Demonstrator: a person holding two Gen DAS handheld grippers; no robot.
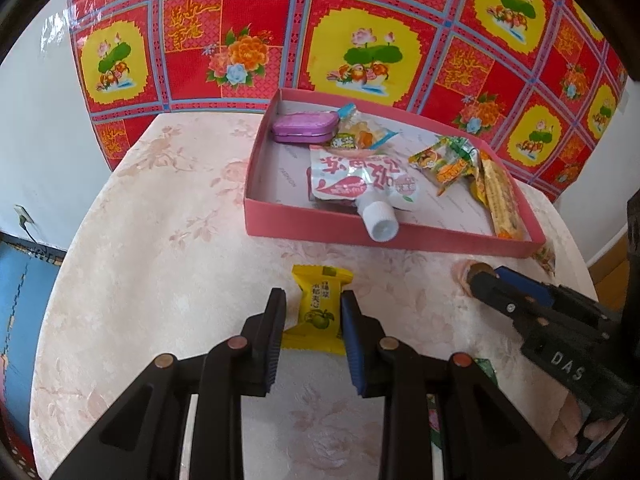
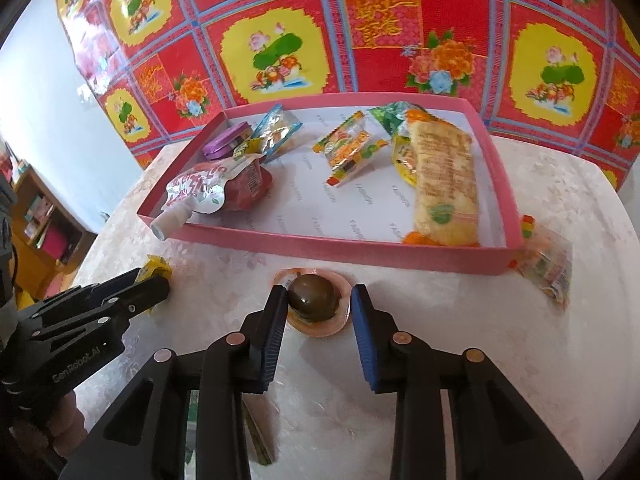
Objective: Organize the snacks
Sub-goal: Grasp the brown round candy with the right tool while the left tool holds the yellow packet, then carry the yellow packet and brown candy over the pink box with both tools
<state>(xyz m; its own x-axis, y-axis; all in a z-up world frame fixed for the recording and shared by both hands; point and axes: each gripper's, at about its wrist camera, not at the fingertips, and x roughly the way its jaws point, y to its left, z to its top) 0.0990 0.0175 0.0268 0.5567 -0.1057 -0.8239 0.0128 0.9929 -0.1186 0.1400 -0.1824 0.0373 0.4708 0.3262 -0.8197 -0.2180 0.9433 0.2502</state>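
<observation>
— Left wrist view first: our left tool (image 1: 312,300) is clamped on the yellow snack packet (image 1: 320,308), its pads pressing on both sides while the packet lies on the table (image 1: 160,260).

— And on the right wrist view we have the right tool (image 2: 319,300) closed around the dark round snack in a clear wrapper (image 2: 314,300), also resting on the table, just in front of the pink tray (image 2: 320,246).

— We see the tray near the far edge of the table, by the red patterned cloth (image 2: 400,20). Inside it: a purple tin (image 1: 304,128) in the far left corner, a spouted jelly pouch (image 1: 360,188) whose white cap hangs over the near wall, a small orange and green packet (image 1: 448,160) in the middle, and a long yellow bar (image 2: 444,184) along the right side.

— We also spot one clear packet with coloured sweets (image 2: 546,256) outside the tray, on the table at its right near corner.

— Both our tools point steeply down at the table, well apart from each other.
</observation>
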